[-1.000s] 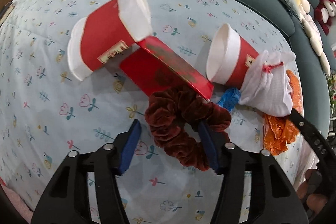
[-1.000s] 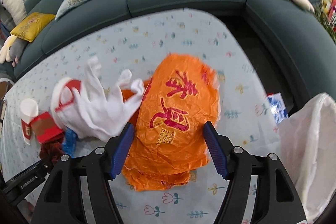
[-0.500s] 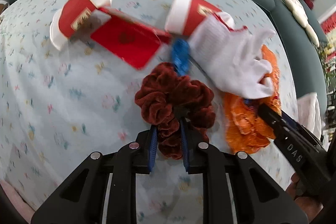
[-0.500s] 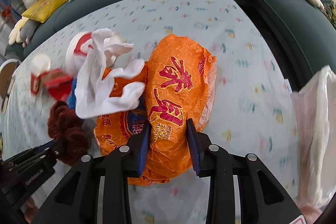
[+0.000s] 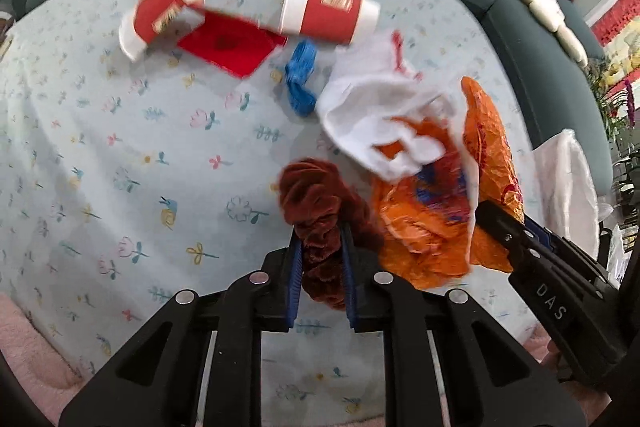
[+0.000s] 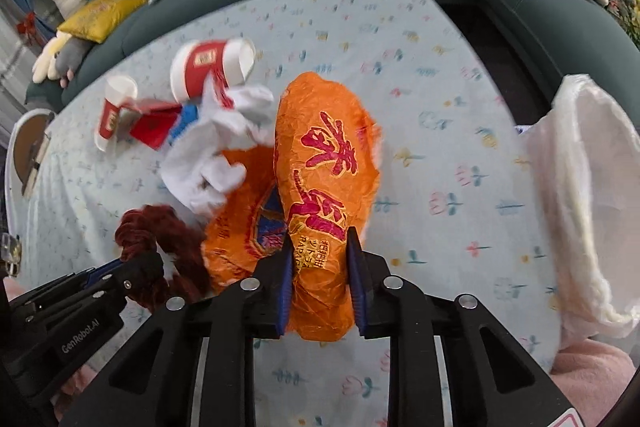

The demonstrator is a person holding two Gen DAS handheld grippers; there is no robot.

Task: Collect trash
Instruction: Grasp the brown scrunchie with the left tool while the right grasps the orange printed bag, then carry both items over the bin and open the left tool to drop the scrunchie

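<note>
Once jaws closed: both loads lifted, bag next.
Left gripper (image 5: 320,267): clenched on maroon scrunchie (image 5: 320,203).
Right gripper (image 6: 320,267): clenched on orange wrapper (image 6: 320,179).

Scrunchie (image 5: 320,203) plush velvet; orange bag (image 6: 328,187) crinkled glossy plastic; cups (image 5: 328,11) paper.

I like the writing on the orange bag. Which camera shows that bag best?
The right wrist view: the orange bag fills the middle, its red writing facing the camera. In the left wrist view it is crumpled at the right, partly behind the white glove, writing unreadable.
</note>
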